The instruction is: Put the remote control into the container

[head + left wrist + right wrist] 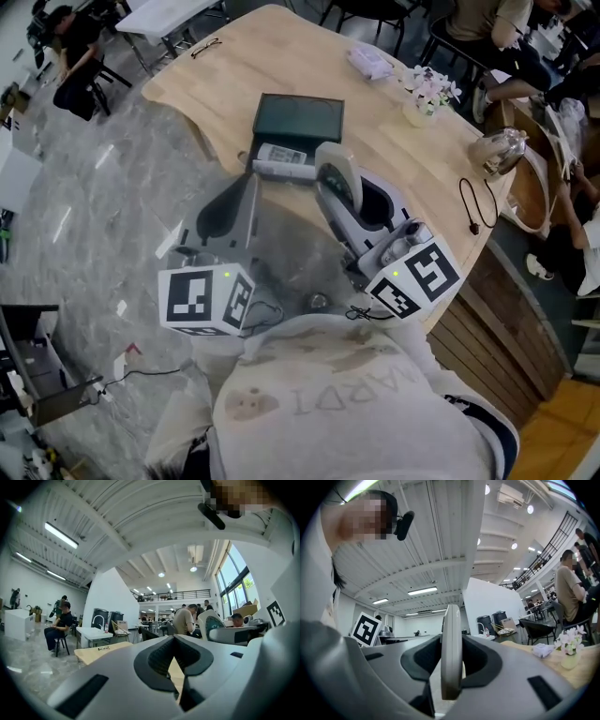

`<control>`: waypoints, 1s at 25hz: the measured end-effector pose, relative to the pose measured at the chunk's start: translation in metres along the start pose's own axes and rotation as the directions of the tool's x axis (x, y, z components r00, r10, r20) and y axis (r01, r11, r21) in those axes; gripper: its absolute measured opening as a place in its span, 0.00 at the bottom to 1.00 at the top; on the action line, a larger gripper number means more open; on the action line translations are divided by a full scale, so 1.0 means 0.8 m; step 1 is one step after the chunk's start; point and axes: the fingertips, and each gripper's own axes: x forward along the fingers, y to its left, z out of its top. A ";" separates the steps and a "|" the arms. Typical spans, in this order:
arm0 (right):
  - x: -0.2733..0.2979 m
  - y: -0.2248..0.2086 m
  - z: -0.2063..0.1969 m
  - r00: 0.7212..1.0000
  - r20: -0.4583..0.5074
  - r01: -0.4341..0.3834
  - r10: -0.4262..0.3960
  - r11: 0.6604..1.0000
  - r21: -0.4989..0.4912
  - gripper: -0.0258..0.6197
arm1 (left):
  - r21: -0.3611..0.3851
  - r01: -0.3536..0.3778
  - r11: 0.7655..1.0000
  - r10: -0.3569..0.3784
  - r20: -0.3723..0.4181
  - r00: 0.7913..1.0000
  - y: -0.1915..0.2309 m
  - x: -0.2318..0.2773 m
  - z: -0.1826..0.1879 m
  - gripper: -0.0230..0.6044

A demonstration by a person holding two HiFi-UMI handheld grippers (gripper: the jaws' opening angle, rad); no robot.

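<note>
Both of your tools are up off the counter (234,80), so this is the carry step: the pick looks done and the placing has not begun.

Your right hand-held gripper (451,644) is clamped at a middling width on a slim grey slab, which I take to be the remote (337,174). It stands on edge between the pads, its upper end well clear of the jaw tips. In the right gripper view you see it edge-on, upright and centred. Your left hand-held gripper (250,180) is closed tip to tip with nothing in it, and it hangs just left of the right one.

The container (300,120), dark green and rectangular, sits on the counter ahead of you, apart from the remote. A white device (284,157), possibly a second remote, lies against its near side. I cannot tell from here how deep the container is.

Next, reach forward over the white device until the remote is above the middle of the container. Then tip your wrist so the slab lies flatter, lower it inside the rim and let go. Because the remote stands tall in the grip, watch that its free end does not catch the near wall. Keep the left tool out of the way.
</note>
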 end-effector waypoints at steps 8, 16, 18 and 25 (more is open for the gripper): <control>0.099 -0.034 -0.017 0.996 -0.010 0.090 -0.090 0.996 -0.008 0.23 | -0.003 0.095 0.995 -0.095 -0.025 0.995 0.075 0.080 -0.009 0.04; 0.221 -0.052 -0.048 0.977 -0.056 0.205 -0.206 0.979 -0.022 0.23 | -0.016 0.230 0.973 -0.231 -0.077 0.970 0.170 0.164 -0.019 0.04; 0.244 -0.058 -0.054 0.967 -0.058 0.248 -0.249 0.968 -0.021 0.23 | -0.020 0.278 0.961 -0.278 -0.084 0.957 0.187 0.182 -0.021 0.04; 0.296 -0.074 -0.080 0.909 -0.075 0.408 -0.410 0.912 -0.045 0.23 | -0.028 0.431 0.902 -0.431 -0.102 0.896 0.230 0.233 -0.027 0.04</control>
